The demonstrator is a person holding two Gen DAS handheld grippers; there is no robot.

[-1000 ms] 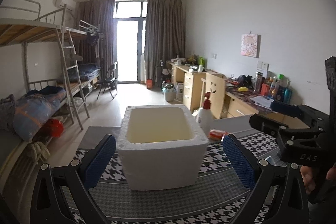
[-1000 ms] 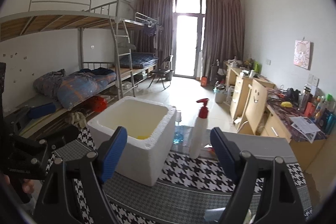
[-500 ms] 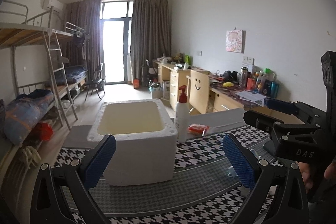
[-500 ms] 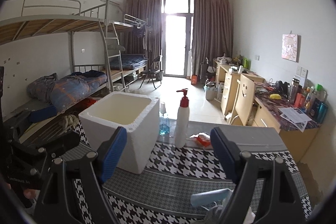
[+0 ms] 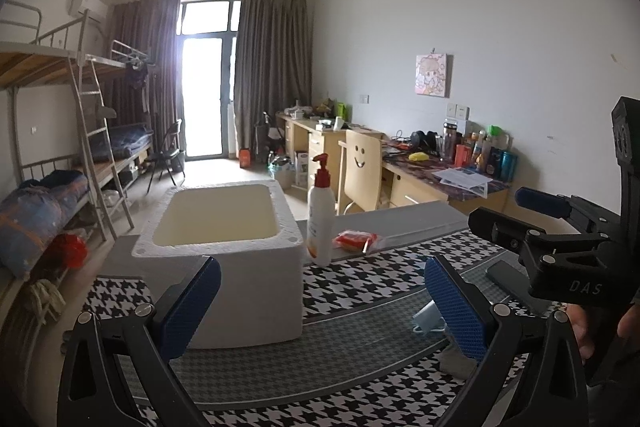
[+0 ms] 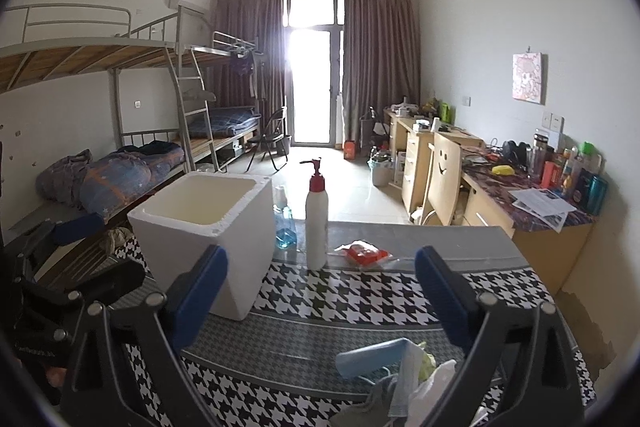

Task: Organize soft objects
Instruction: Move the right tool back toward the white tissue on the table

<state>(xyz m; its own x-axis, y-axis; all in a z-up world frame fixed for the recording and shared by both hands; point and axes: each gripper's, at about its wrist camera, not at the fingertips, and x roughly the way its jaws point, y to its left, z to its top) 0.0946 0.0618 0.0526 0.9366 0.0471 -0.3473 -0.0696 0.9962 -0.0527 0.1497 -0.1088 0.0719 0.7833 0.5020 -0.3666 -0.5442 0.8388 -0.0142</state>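
Observation:
A white foam box (image 5: pixel 240 267) stands open-topped on the houndstooth tablecloth (image 5: pixel 372 287). Soft things lie near the front edge: a pale blue face mask (image 6: pixel 372 357), a white and yellow-green bag (image 6: pixel 424 379) and a grey cloth (image 6: pixel 380 391). In the left wrist view the mask (image 5: pixel 426 321) and the grey cloth (image 5: pixel 456 365) sit by the right finger. My left gripper (image 5: pixel 320 291) is open and holds nothing. My right gripper (image 6: pixel 320 283) hovers just behind the pile; its jaws are opening with nothing between them. It also shows at the right (image 5: pixel 540 223).
A white pump bottle (image 6: pixel 317 217) and a red packet (image 6: pixel 366 253) stand beyond the box (image 6: pixel 204 239), with a blue spray bottle (image 6: pixel 285 229) behind. A dark phone (image 5: pixel 508 279) lies at the right. Bunk beds line the left wall, desks the right.
Both cameras drew back and swung right, so the box slid left in view and the soft pile came in at the bottom. The right gripper's fingers spread wider.

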